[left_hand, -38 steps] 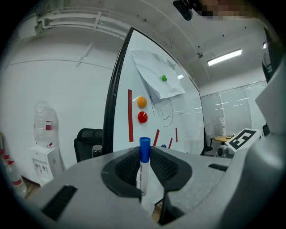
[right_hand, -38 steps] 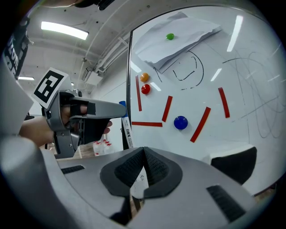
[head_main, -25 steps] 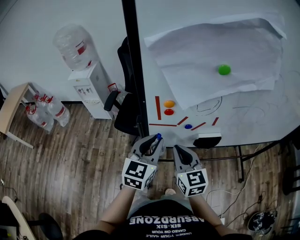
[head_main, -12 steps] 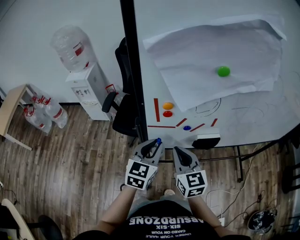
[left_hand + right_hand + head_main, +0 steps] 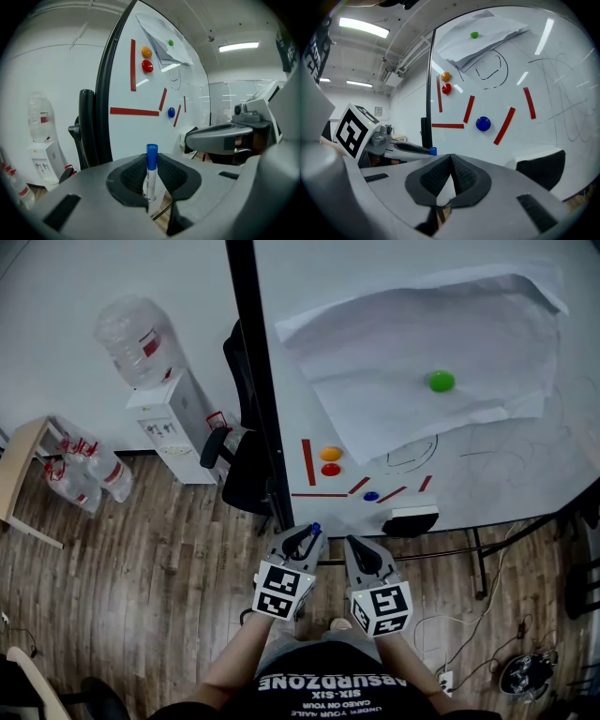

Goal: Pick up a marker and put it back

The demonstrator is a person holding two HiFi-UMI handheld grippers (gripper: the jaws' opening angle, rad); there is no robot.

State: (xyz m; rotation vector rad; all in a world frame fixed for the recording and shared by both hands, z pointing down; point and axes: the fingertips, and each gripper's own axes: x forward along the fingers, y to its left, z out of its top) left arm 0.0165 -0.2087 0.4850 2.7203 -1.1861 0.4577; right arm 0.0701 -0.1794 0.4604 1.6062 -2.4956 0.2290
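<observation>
Marker, white barrel with a blue cap uppermost, upright between the ribbed pads of the left gripper, whose jaws are clenched on the barrel; the cap projects above the pads. Right gripper, just beside the left one on its right: jaws pressed together at the tips, nothing between them. Both grippers are held close to the person's body above a wooden floor and point toward the far whiteboard. On the board's near left part: an orange magnet directly above a red magnet, a blue magnet to their right, and red strips around them. Farther up, a crumpled paper sheet is pinned by a green magnet. Left of the board's black frame: an office chair and a water dispenser.
</observation>
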